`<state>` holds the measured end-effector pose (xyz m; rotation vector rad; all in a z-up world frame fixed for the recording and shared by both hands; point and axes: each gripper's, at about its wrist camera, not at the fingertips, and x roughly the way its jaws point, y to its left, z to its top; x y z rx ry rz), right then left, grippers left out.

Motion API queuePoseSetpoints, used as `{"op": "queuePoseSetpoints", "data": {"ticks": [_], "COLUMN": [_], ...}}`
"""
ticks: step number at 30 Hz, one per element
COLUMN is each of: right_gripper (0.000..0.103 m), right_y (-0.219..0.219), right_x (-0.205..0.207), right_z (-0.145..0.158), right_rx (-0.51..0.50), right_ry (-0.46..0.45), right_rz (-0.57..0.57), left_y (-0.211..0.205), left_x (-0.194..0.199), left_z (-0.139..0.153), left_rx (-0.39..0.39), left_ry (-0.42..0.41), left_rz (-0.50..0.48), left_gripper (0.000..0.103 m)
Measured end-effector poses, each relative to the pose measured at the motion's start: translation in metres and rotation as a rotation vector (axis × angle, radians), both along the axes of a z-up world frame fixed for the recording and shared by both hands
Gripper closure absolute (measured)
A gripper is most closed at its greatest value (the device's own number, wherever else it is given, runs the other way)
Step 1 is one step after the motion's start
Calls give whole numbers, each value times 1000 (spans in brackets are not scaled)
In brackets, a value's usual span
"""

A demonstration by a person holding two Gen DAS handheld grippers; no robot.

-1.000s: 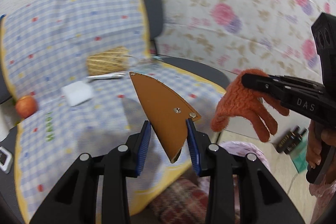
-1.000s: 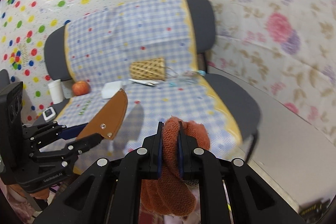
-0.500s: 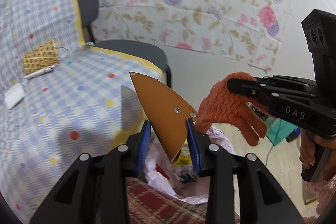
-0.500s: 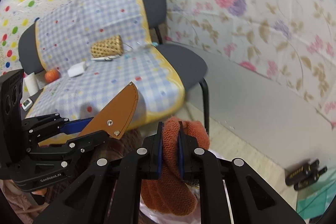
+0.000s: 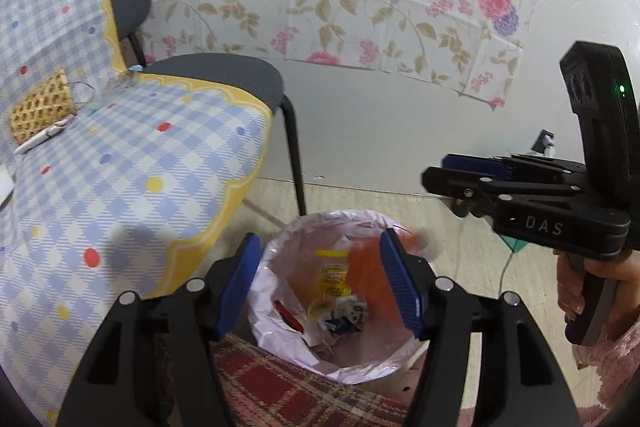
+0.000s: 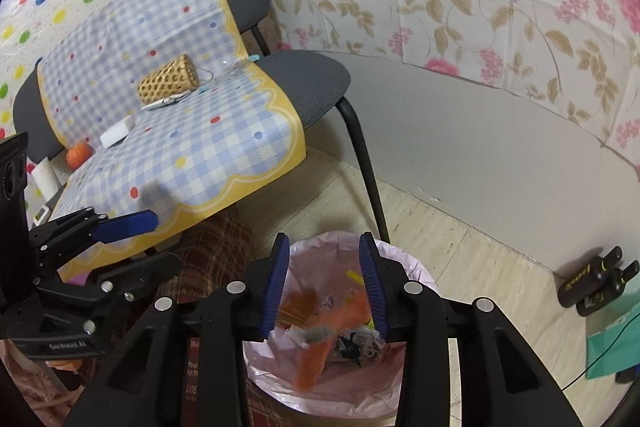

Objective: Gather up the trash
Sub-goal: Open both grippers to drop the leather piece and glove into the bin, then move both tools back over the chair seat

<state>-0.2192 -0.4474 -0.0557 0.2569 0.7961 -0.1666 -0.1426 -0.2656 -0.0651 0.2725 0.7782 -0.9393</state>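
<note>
A: Both your tongs hang over the trash bin, its pink liner showing. Your left tongs are spreading, their blue pads wide with nothing between them. The brown leather piece they clamped a second ago is gone from them.

B: And the right tongs?

A: Also spreading, and at a narrower gap. The orange glove they pinched half a second ago now shows as an orange blur below their tips, inside the liner. It looks caught mid-fall or just landed.

B: So both pieces are in?

A: The glove, I judge, yes. The leather piece I cannot pick out for certain among the orange smear and the yellow wrappers in the bin. Two items seem delivered, so you are free to fetch more.

B: What is left farther out?

A: Beyond the bin, the checked cloth over the chairs acts as your surface. On it lie a woven basket with a white strip just in front, a white block and an orange fruit. Which of these counts as trash I cannot tell.
</note>
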Motion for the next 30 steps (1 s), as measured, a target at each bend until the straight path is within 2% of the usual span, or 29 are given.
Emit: {"op": "queuePoseSetpoints", "data": {"ticks": [9, 17, 23, 30], "right_gripper": [65, 65, 65, 65], "right_y": [5, 24, 51, 85], "right_x": [5, 32, 70, 117], "right_z": [6, 13, 21, 27], "right_rx": [10, 23, 30, 19], "right_ry": [-30, -54, -76, -91], "right_rz": [7, 56, 139, 238], "left_y": [24, 55, 97, 153], "left_x": [19, 33, 58, 97], "left_z": [14, 29, 43, 55], "left_rx": [-36, -30, -7, 21], "left_ry": [-25, -87, -142, -169], "left_rz": [112, 222, 375, 563], "left_gripper": [42, 42, 42, 42]}}
